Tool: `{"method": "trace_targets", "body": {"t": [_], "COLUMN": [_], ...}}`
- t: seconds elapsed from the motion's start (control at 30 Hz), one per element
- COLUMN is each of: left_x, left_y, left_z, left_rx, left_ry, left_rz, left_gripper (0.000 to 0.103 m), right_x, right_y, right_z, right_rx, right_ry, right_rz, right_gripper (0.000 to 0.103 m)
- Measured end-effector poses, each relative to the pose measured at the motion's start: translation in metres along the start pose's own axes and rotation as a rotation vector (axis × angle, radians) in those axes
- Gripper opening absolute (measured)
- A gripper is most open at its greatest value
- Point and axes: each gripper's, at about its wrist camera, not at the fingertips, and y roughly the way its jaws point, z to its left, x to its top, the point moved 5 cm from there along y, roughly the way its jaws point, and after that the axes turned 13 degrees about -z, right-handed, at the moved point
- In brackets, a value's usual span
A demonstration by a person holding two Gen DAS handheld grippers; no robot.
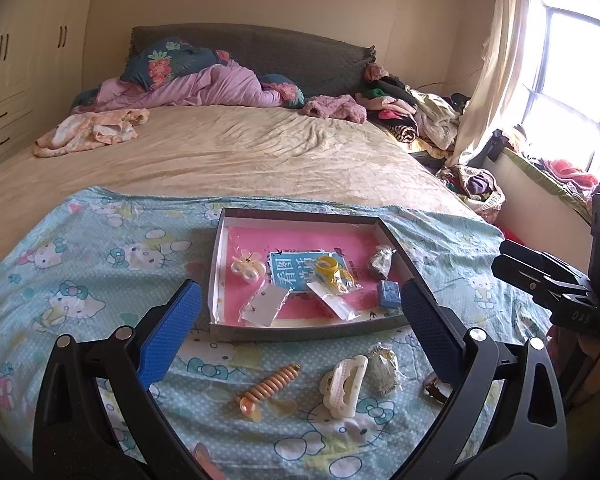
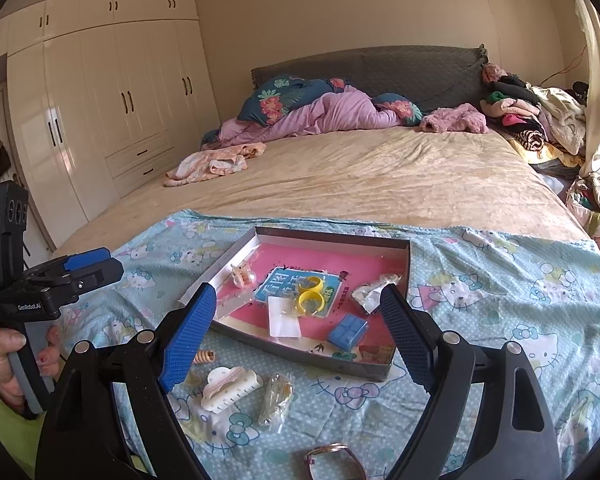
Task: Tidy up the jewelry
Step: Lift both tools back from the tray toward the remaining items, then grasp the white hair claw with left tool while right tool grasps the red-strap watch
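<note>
A shallow grey box (image 1: 300, 216) with a pink lining lies on the Hello Kitty cloth (image 1: 100, 248); it also shows in the right wrist view (image 2: 332, 236). In it lie yellow rings (image 1: 327, 265), a pearl clip (image 1: 247, 269), a blue block (image 1: 389, 294) and small plastic bags. In front of the box lie an orange spiral clip (image 1: 269, 389), a white claw clip (image 1: 344, 384), a bagged trinket (image 1: 384, 366) and a watch (image 2: 334, 460). My left gripper (image 1: 300, 300) is open and empty above the box's near edge. My right gripper (image 2: 296, 308) is open and empty over the box.
The cloth covers the foot of a beige bed (image 1: 240, 148). Bedding and pillows (image 1: 204, 80) pile at the headboard. Clothes (image 1: 412, 112) heap at the right by the window. Wardrobes (image 2: 112, 112) stand at the left.
</note>
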Motion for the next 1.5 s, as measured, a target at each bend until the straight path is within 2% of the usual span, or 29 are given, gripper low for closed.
{"method": "trace_targets", "body": {"t": [0.6,1.5], "left_x": [-0.030,-0.096], "left_y": [-0.005,0.031], "left_z": [-0.025,-0.043], "left_rx": [0.009,0.016], "left_ry": [0.058,0.110], "left_rz": [0.059,0.231], "left_gripper": [0.093,0.093], "right_x": [-0.027,-0.108], "right_y": [-0.027,-0.028], "right_z": [-0.007,-0.025], "right_rx": [-0.008,-0.017], "right_ry": [-0.029,-0.039], "right_rz": [0.042,0.219], "right_gripper": [0.083,0.083]}}
